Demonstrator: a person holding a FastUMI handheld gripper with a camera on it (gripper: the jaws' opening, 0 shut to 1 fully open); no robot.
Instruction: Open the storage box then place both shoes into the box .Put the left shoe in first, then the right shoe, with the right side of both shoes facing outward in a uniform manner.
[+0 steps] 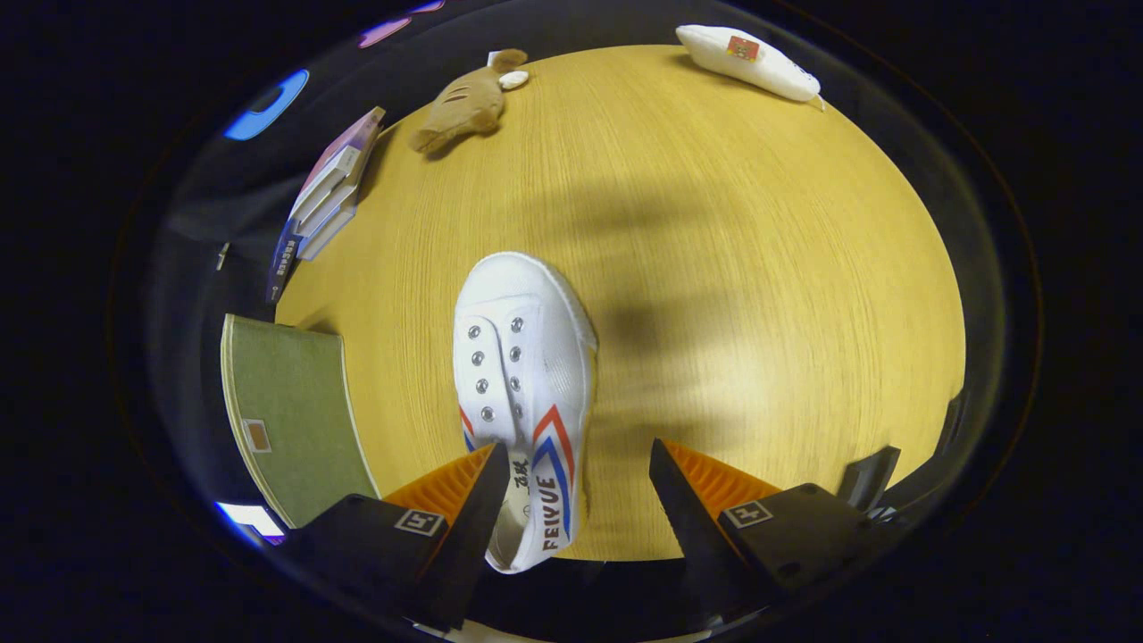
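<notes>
the claw is spread wide, grasping nothing, above the white canvas shoe with red and blue stripes lying mid round wooden worktop. its heel sits beside 1 finger; centre both fingers astride the heel before clenching.

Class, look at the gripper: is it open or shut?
Open. The gripper has its fingers spread wide, the white shoe lying beside one finger, not pressed by both.
</notes>
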